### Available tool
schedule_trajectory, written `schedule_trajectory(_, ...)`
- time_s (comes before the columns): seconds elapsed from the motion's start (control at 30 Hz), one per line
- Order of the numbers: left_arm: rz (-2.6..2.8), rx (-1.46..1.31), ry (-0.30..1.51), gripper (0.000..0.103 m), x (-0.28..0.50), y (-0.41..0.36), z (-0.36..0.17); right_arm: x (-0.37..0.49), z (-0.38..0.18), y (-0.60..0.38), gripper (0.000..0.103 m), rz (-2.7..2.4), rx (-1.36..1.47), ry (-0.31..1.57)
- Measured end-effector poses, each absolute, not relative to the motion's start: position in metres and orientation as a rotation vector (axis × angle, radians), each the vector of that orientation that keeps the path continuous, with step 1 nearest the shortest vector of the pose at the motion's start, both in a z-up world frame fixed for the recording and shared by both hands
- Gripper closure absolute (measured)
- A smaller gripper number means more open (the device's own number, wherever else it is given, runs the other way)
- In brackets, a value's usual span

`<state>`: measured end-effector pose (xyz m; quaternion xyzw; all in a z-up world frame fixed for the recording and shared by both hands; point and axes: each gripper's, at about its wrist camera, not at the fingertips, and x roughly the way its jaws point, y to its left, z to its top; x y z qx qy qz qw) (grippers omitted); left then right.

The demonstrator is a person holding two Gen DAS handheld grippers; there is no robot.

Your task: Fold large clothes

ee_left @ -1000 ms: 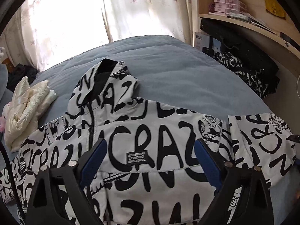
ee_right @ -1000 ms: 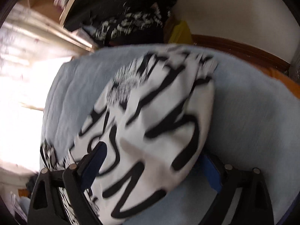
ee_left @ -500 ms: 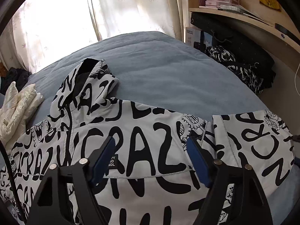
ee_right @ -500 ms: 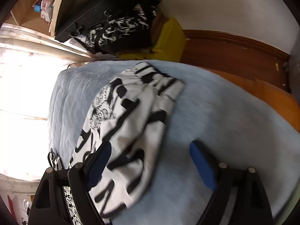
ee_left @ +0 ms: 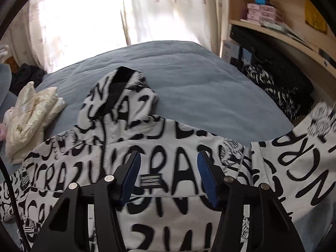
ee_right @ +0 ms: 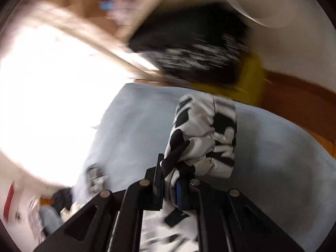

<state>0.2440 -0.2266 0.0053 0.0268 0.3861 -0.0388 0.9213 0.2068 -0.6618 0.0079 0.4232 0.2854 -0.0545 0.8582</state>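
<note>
Sleeve (ee_right: 206,134) now pinched; jacket (ee_left: 168,168) print reads "CRAZ".

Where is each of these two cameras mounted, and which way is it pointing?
Left wrist: rides the left gripper, looking across the printed jacket spread on the blue bed toward the curtain; its open jaws show.
Right wrist: rides the right gripper, tilted and blurred, jaws shut on the jacket's sleeve.
Shared: jacket, bed, bright window.

Smooth printed-cloth jacket (ee_left: 172,168) on matt, soft bedspread (ee_left: 189,79).
</note>
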Motion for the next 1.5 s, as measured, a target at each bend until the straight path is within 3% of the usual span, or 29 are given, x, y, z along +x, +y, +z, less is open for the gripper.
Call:
schedule_trajectory(0.17, -0.044, -0.041, 0.804, 0.048, 0.229, -0.156, 0.031, 0.213, 0.093, -0.545, 0.093, 0.158, 0.648, 0.567)
schedule_trajectory(0.33, 0.05, -0.073, 0.79, 0.033, 0.202, -0.076, 0.028, 0.228, 0.087, -0.41, 0.088, 0.336, 0.417, 0.7)
schedule_trajectory(0.37, 0.057, -0.084, 0.801, 0.033, 0.197, -0.064, 0.023, 0.23, 0.072, -0.382, 0.077, 0.367, 0.369, 0.754)
schedule_trajectory(0.4, 0.058, -0.107, 0.819, 0.033, 0.194, -0.049, 0.016, 0.229, 0.059, -0.366, 0.06, 0.38, 0.343, 0.794)
schedule_trajectory(0.47, 0.073, -0.154, 0.865, 0.033, 0.188, -0.022, -0.004, 0.23, 0.016, -0.325, 0.041, 0.392, 0.267, 0.909)
schedule_trajectory(0.67, 0.007, -0.226, 0.992, 0.033, 0.177, 0.0, -0.057, 0.204, -0.068, -0.293, 0.041, 0.413, 0.211, 1.13)
schedule_trajectory(1.17, -0.229, -0.274, 1.165, 0.033, 0.22, -0.072, -0.115, 0.179, -0.052, -0.361, 0.041, 0.276, 0.363, 1.04)
schedule_trajectory(1.2, -0.227, -0.275, 1.181, 0.035, 0.224, -0.076, -0.118, 0.178, -0.053, -0.362, 0.041, 0.271, 0.359, 1.037)
schedule_trajectory(1.27, -0.231, -0.226, 1.17, 0.056, 0.229, -0.09, -0.119, 0.178, -0.054, -0.361, 0.041, 0.268, 0.35, 1.034)
schedule_trajectory(1.3, -0.242, -0.2, 1.171, 0.078, 0.231, -0.097, -0.117, 0.177, -0.055, -0.362, 0.041, 0.266, 0.347, 1.033)
schedule_trajectory(1.4, -0.225, -0.101, 1.099, 0.087, 0.231, -0.114, -0.094, 0.173, -0.052, -0.368, 0.041, 0.264, 0.351, 1.023)
schedule_trajectory(1.5, -0.234, -0.033, 0.972, 0.089, 0.224, -0.121, -0.047, 0.169, -0.04, -0.376, 0.041, 0.25, 0.345, 0.994)
